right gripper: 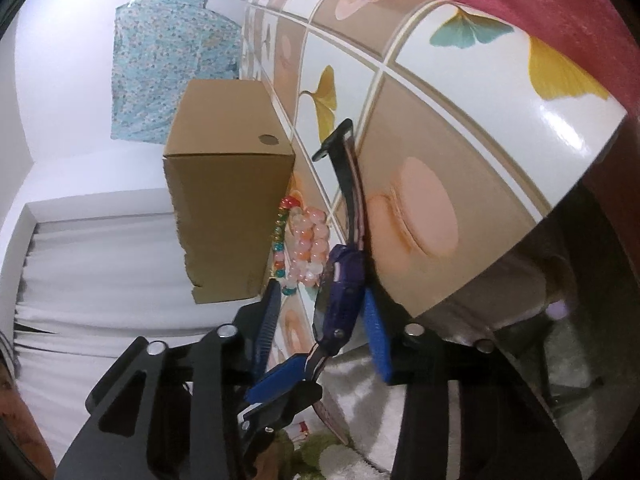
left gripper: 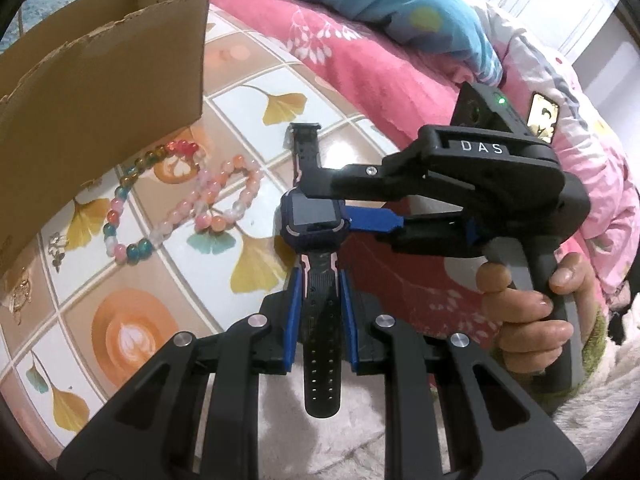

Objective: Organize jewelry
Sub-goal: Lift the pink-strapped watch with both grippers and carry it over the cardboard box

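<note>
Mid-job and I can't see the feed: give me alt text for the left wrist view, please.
The left tongs are shut on the lower strap of a dark purple watch, while the right tongs straddle the watch body from the right. Behind, on a ginkgo-patterned tabletop, two bead bracelets lie beside an open cardboard box.

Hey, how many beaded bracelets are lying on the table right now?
2: a multicoloured bracelet beside the cardboard box, and a pink-and-orange bracelet between it and the smartwatch. The box may hide more.
</note>
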The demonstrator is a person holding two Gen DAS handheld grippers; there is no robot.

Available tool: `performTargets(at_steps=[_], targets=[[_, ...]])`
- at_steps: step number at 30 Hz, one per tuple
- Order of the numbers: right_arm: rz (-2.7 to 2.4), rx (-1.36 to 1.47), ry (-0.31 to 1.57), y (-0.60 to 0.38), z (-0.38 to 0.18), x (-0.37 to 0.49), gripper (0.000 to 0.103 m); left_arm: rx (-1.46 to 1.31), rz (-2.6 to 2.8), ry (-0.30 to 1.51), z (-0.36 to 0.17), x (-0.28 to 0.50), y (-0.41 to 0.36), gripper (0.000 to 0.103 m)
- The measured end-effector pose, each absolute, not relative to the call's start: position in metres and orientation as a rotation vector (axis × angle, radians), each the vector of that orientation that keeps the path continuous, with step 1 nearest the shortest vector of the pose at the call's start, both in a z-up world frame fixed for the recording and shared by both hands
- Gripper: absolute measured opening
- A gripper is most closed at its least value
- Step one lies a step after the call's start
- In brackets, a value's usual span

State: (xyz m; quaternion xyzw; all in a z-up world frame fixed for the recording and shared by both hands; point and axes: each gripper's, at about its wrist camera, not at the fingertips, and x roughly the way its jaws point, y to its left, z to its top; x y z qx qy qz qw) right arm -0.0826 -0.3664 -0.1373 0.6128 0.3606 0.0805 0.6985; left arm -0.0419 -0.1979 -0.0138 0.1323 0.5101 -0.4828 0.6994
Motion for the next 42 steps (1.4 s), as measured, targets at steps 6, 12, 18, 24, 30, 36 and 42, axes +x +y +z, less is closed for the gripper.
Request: performTargets(at_steps=[6,12,18,24,30,36,42], targets=[[0.136,1.264,0.816,-0.359,-0.13,-0.081,0.016,0.303,-1.073,1.113,-0.02,-0.046,-0.192,0.018],[0.147,1.08,0.715,-0.342,-0.069,-0.09,0.015,0.253,-1.11,1.018,0.008,-0.052,-0.174,0.018],[0.237,0.855,0.576,-0.311,0.02,-0.073,0.015,0.236,-1.084,0.813,0.073,-0.048,-0.144,0.018],[0.404,0.739,0.492,-0.28,0.094,0.002,0.015,0.265,-0.947,0.613,0.139,-0.003,-0.105,0.018],[0.444,0.754,0.58,-0.26,0.107,0.117,0.015,0.32,-0.837,0.65,0.154,0.088,-0.092,0.018],[0.348,0.931,0.817,-0.274,0.057,0.208,0.015,0.45,-0.826,0.856,0.115,0.188,-0.12,0.018],[0.266,0.911,0.996,-0.268,0.02,0.251,0.017,0.629,-0.811,1.012,0.06,0.232,-0.147,0.018]])
